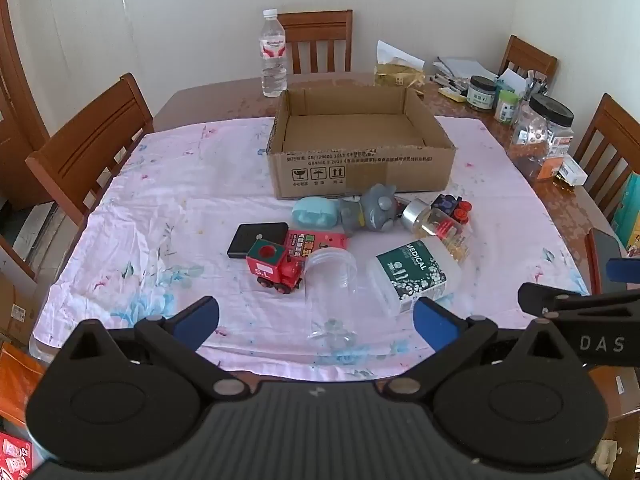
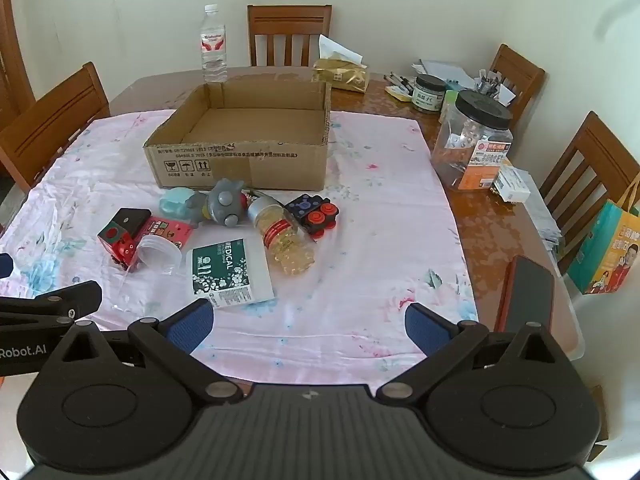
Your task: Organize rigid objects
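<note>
An open cardboard box [image 1: 362,168] [image 2: 240,160] with nothing inside stands on the pink floral cloth [image 1: 180,184]. In front of it lie a red toy train [image 1: 276,266] [image 2: 118,242], a clear empty jar [image 1: 332,292] [image 2: 154,258], a white "MEDICAL" bottle [image 1: 412,276] [image 2: 228,272], a capsule bottle [image 1: 438,226] [image 2: 286,240], a grey figure [image 1: 370,210] [image 2: 224,202], a light blue case [image 1: 314,212], a black box [image 1: 258,238], a red packet [image 1: 318,242] and a dark block toy with red wheels [image 2: 314,212]. My left gripper [image 1: 316,322] and right gripper [image 2: 308,326] hover open near the front edge, holding nothing.
A water bottle [image 1: 274,54] stands behind the box. Jars [image 2: 470,140], pens, papers and a gold tissue pack [image 2: 340,74] crowd the right side of the wooden table. Chairs [image 1: 92,144] surround it. A dark phone-like slab [image 2: 528,296] lies near the right edge beside a bag [image 2: 608,256].
</note>
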A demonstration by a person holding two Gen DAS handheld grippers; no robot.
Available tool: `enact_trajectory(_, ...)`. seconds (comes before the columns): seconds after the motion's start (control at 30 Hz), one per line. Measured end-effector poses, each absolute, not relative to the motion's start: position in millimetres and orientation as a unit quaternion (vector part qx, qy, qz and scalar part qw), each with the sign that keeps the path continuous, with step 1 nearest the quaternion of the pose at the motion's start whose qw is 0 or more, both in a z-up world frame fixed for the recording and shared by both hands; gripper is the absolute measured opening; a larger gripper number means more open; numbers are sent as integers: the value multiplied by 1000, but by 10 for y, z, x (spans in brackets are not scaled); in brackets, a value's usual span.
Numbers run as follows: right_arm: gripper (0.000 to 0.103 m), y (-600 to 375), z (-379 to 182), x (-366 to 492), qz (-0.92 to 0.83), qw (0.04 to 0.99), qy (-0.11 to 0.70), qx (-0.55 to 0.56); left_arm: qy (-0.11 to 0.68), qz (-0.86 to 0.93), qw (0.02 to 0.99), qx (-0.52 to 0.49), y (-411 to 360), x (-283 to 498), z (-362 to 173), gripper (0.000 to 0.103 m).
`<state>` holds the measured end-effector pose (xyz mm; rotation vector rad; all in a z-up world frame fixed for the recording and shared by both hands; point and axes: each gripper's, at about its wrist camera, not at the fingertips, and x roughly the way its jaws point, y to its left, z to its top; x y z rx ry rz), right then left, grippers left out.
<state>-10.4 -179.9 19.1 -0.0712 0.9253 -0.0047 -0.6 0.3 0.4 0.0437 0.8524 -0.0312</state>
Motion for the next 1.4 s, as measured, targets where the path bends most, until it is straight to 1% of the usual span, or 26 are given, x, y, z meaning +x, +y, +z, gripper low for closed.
enact_trajectory(0.6,103,-1691,135,-71,-7,895,444,-34,422,-12,907,15,51,-21,32,103)
enact_trajectory(0.63,103,-1747,201,-102,-2,895,444,-37,421,-12,907,15,52,-18,34,103)
enact_trajectory(1.4,103,-1735,207,-35,-5,895,445,-37,422,-13,906,17,52,27,52,103)
